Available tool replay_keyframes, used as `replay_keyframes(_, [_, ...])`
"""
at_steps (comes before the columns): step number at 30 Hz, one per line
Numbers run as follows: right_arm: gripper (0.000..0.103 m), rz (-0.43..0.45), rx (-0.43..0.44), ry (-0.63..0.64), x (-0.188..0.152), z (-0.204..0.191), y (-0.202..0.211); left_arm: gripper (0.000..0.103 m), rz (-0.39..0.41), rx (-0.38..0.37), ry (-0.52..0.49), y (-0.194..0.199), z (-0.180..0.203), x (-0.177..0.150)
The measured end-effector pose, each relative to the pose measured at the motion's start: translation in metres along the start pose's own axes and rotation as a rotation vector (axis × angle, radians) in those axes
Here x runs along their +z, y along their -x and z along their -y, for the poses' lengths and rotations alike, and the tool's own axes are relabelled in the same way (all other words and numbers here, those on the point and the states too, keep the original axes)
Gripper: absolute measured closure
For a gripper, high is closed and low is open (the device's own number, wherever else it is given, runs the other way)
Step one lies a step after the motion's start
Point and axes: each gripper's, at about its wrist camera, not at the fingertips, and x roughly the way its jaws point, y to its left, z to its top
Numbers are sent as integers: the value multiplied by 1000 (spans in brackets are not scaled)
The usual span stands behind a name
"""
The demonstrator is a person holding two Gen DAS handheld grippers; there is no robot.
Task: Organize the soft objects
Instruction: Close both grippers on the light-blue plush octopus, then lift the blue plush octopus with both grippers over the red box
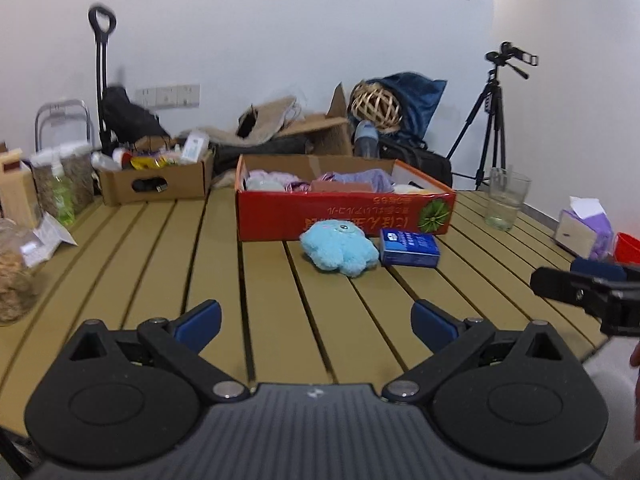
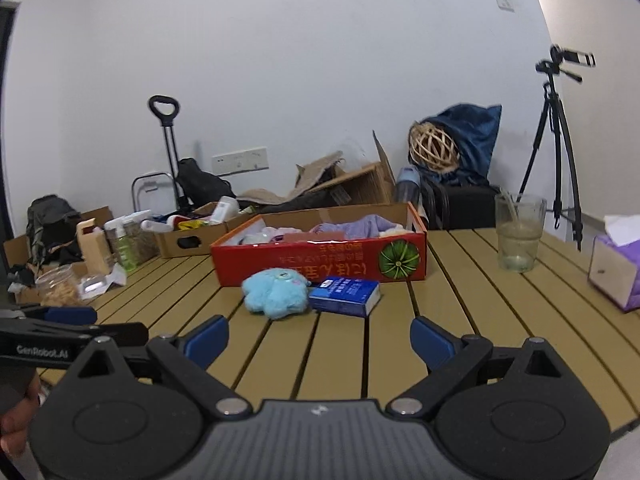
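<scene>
Red box (image 1: 344,216) wall hides most soft contents.

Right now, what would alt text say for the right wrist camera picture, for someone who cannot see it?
An open right gripper hovers over a slatted table, facing a blue plush toy beside a small blue box, both in front of a red cardboard box holding soft items. A glass stands to the right.
</scene>
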Motion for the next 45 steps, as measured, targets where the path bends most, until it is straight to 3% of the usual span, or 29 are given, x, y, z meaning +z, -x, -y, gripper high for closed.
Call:
replay_keyframes(8, [13,-41,54,-68,25,23,-83,3,-23,-41,14,-71,-8,39])
replay_keyframes(13, [32,-120,32,-92,41,26,-144,20,-133,-102,66,-145,-22,60])
replay_keyframes(16, [38,-147,107,-60,49,17,-172,41,-205,-165,136,-184,-33,61])
replay_keyframes(17, [47,-167,138,-44,52,13,-185,54,-234,-196,178,-194,-38,59])
replay_keyframes(18, [52,-186,159,-34,54,10,-197,59,-250,-233,211,-200,-43,56])
replay_keyframes(21, [60,-286,223,5,58,1,-239,72,-227,-253,225,-200,-47,53])
replay_keyframes(23, [63,-359,263,-20,57,1,-260,71,-221,-267,245,-201,-57,50])
replay_keyframes(24, [59,-399,268,-23,56,2,-268,72,-223,-282,256,-201,-61,48])
replay_keyframes(27, [58,-406,291,-51,54,4,-275,73,-208,-278,247,-198,-61,47])
replay_keyframes(29, [70,-398,306,-54,55,1,-276,74,-201,-265,239,-198,-60,47])
replay_keyframes(36, [72,-394,352,-124,53,4,-267,75,-171,-234,187,-185,-52,49])
replay_keyframes(41, [73,-384,373,-104,50,-4,-239,76,-138,-224,207,-151,-49,39])
replay_keyframes(45, [73,-316,394,-93,47,-16,-192,76,-83,-231,261,-103,-47,25])
